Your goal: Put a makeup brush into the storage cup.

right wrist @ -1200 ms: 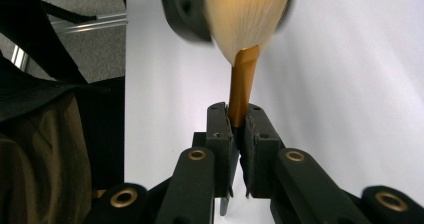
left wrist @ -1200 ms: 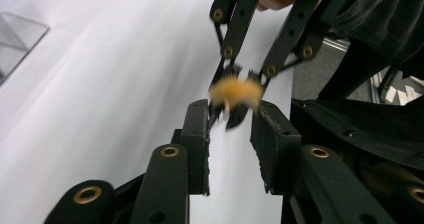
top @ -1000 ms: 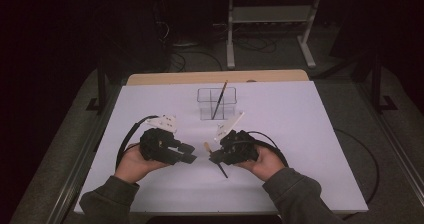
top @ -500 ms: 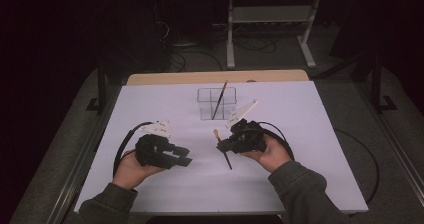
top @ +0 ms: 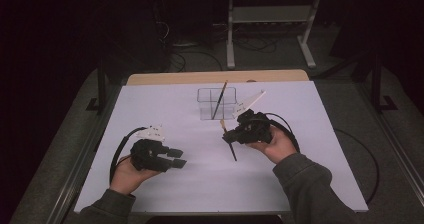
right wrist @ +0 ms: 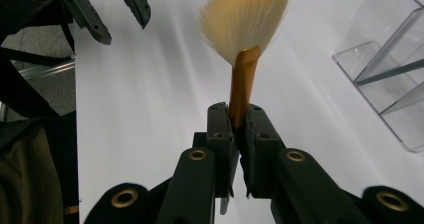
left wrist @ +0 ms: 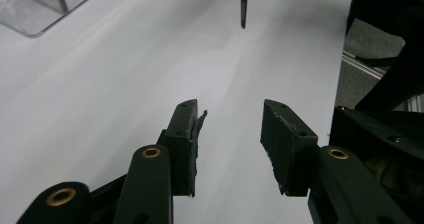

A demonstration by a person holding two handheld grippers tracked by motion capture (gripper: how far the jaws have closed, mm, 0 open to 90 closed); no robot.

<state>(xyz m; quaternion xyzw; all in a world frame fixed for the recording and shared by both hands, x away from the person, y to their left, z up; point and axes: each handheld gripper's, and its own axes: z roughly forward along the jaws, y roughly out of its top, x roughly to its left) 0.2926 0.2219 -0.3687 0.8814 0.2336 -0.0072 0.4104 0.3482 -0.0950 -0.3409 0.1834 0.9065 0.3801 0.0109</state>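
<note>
My right gripper is shut on the gold ferrule of a fan brush, whose pale bristles spread above the jaws. From above, the brush hangs slanted from the right gripper, dark handle toward the table. A clear holder stands just beyond, with another brush leaning in it. My left gripper is open with nothing between its jaws, which have just been opening. It rests low at the table's front left.
A white sheet covers the table, with a wooden edge at the back. The clear holder lies right of the held brush, and the left gripper's jaws show at upper left. A metal stand is beyond the table.
The two grippers have drawn apart. My right hand moved back and right toward the holder with the brush. My left hand sank toward the front left, its jaws wider.
</note>
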